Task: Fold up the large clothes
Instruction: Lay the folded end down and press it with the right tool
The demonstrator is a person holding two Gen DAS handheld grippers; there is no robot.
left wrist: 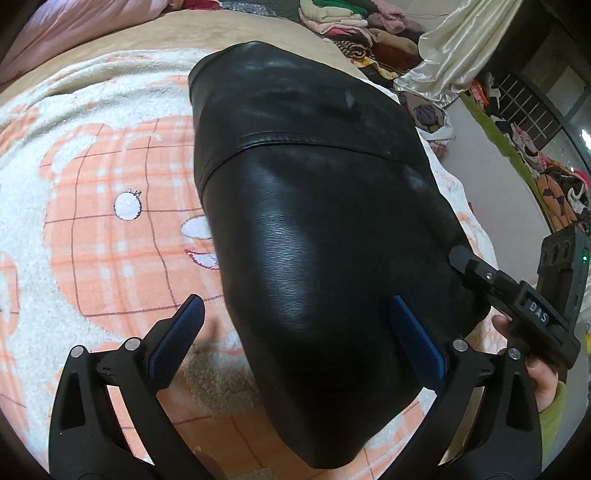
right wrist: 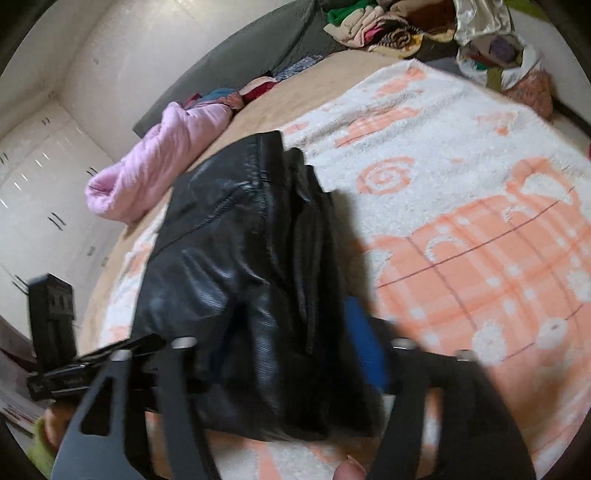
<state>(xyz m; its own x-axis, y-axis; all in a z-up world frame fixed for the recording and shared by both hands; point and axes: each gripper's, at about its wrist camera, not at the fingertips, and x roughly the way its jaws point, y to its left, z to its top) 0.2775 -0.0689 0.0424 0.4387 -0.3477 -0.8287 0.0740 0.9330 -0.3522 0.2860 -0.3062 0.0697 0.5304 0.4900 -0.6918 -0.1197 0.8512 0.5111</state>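
Note:
A black leather garment (left wrist: 314, 206) lies folded into a long block on a white and orange fleece blanket (left wrist: 92, 177). My left gripper (left wrist: 295, 332) is open, its blue-padded fingers (left wrist: 177, 339) standing either side of the garment's near end, just above it. The right gripper (left wrist: 517, 295) shows at the right edge of the left wrist view, beside the garment's right side. In the right wrist view the garment (right wrist: 240, 266) fills the space between the right gripper's spread fingers (right wrist: 365, 343); the gripper (right wrist: 273, 350) is open and the picture is blurred.
The blanket (right wrist: 461, 221) covers a tan bed. A pink quilt (right wrist: 155, 162) lies at the bed's far side. Piles of mixed clothes (left wrist: 354, 26) sit beyond the bed, with a cream satin cloth (left wrist: 454, 48) and more clothes along a green ledge (left wrist: 509, 147).

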